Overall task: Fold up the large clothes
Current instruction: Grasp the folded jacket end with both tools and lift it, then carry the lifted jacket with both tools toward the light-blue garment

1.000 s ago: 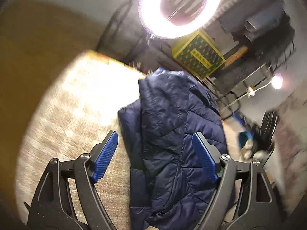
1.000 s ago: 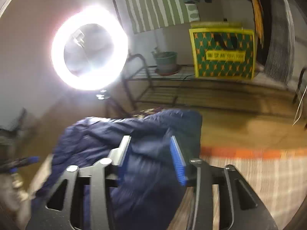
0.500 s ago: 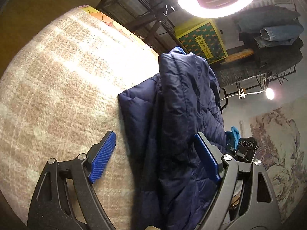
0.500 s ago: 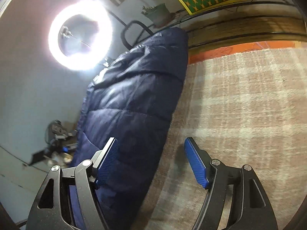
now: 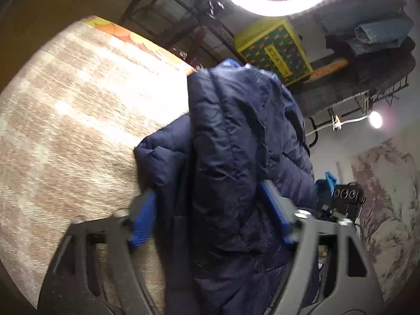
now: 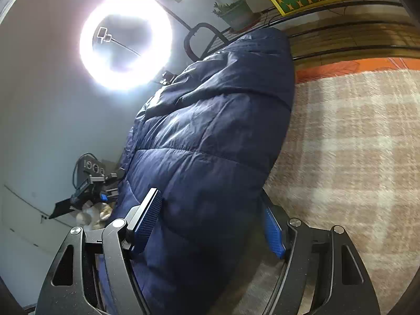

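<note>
Jacket [image 5: 236,157]: navy, quilted, bunched along edge of plaid blanket [image 5: 65,131].
Left tool [image 5: 210,218]: spread wide, straddling jacket; contact blurred, possibly touching.
Right tool [image 6: 210,223]: likewise spread around jacket.
Surroundings: ring light [image 6: 126,42], potted plant [image 6: 233,13], green patterned box [image 5: 275,50].

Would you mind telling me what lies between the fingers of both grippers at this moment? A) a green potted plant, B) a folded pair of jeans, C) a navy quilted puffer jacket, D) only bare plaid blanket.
C: the navy quilted jacket fills the gap between the blue pads of the left gripper and of the right gripper, lying on the plaid blanket.
</note>
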A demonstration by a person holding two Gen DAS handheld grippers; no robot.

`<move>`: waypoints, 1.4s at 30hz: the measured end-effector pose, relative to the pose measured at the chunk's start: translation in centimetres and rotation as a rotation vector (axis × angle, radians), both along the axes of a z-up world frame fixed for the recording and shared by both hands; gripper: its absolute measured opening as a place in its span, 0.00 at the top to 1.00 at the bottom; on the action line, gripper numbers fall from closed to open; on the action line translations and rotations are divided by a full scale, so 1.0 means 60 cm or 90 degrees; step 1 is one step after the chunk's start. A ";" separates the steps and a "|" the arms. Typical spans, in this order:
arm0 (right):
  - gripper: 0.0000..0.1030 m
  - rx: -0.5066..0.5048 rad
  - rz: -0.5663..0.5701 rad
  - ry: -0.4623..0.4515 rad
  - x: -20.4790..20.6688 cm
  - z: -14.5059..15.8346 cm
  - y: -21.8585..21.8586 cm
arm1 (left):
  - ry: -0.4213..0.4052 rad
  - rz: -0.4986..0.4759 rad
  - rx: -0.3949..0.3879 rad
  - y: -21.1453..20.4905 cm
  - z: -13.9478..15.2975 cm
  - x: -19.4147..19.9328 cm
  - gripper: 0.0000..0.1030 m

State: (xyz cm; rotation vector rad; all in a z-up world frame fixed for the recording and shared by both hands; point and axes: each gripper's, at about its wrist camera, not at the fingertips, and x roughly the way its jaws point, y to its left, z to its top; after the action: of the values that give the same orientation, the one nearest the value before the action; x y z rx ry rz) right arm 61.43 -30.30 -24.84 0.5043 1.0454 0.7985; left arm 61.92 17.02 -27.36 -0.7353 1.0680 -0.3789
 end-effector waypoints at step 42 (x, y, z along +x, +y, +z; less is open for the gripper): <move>0.84 -0.216 -0.163 -0.184 -0.266 0.292 -0.348 | -0.128 -0.176 0.076 -0.538 0.298 -0.159 0.91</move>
State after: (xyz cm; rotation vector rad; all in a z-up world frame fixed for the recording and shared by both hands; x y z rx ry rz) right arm 45.46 -51.20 -7.31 0.2167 0.8060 0.4383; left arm 52.40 -15.29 -9.47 -0.4331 0.9937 -0.6081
